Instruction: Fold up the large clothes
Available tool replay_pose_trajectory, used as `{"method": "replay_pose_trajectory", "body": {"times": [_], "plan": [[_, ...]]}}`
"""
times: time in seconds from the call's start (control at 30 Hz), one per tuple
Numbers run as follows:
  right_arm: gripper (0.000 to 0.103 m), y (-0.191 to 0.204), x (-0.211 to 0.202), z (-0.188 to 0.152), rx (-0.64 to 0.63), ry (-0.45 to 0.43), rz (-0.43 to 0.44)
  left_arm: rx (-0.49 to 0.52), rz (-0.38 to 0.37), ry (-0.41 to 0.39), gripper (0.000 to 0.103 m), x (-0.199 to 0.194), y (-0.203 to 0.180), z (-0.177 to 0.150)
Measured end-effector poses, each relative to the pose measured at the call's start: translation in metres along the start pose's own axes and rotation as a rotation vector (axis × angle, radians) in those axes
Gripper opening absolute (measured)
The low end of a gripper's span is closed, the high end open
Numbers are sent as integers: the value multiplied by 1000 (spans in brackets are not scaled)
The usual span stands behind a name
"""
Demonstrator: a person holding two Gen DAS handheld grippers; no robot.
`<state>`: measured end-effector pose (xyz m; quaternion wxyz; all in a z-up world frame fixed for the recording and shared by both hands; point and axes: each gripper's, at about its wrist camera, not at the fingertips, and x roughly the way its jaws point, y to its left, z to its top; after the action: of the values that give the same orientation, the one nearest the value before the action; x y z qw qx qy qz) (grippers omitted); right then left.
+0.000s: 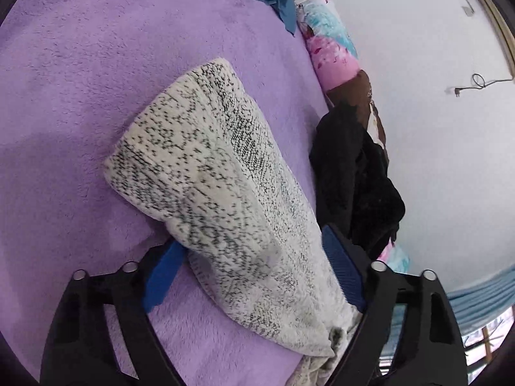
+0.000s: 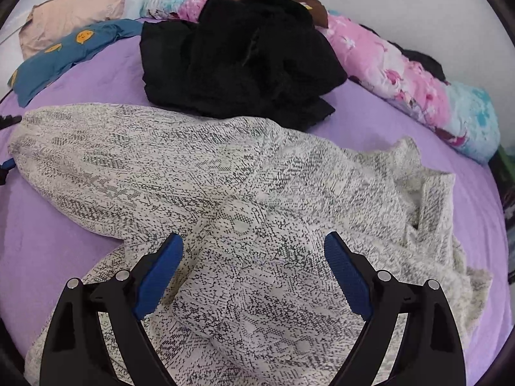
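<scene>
A cream sweater flecked with black (image 2: pixel 225 177) lies spread on the purple bed cover (image 2: pixel 64 241). One of its sleeves (image 1: pixel 206 173) runs away from me in the left wrist view, and its near part lies between the blue pads of my left gripper (image 1: pixel 251 238). The left pad's tip is tucked under the sleeve's edge and the right pad stands beside the cloth; the jaws are wide. My right gripper (image 2: pixel 253 237) hovers open over the sweater's body, nothing gripped between its pads.
A heap of black clothes (image 2: pixel 244 58) lies just beyond the sweater. A rolled pink and turquoise floral quilt (image 2: pixel 402 74) runs along the white wall. A blue pillowcase (image 2: pixel 64 51) and a beige pillow (image 2: pixel 74 9) sit at the far left.
</scene>
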<state>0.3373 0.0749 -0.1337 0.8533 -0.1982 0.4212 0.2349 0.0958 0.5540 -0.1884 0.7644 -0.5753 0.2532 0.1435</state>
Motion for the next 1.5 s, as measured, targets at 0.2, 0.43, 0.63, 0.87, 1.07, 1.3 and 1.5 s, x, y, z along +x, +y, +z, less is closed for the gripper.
{"method": "replay_pose_trajectory", "body": {"times": [0.2, 0.43, 0.63, 0.87, 1.07, 1.3, 1.5], "plan": [[80, -3, 16, -2, 49, 43, -6, -7, 39, -10, 42, -2, 2, 0], [78, -1, 32, -11, 97, 68, 13, 10, 61, -21, 25, -3, 1, -3], [78, 1, 46, -18, 113, 92, 24, 33, 70, -31, 16, -4, -5, -4], [78, -3, 59, -22, 141, 126, 61, 91, 78, -64, 11, -10, -28, -9], [78, -20, 2, -29, 132, 34, 95, 162, 93, -85, 10, -22, -58, -21], [79, -86, -56, -104, 205, 18, 13, 280, 98, -117, 9, -42, -104, -48], [79, -151, -86, -182, 352, 58, -39, 368, 155, -139, 9, -46, -142, -79]]}}
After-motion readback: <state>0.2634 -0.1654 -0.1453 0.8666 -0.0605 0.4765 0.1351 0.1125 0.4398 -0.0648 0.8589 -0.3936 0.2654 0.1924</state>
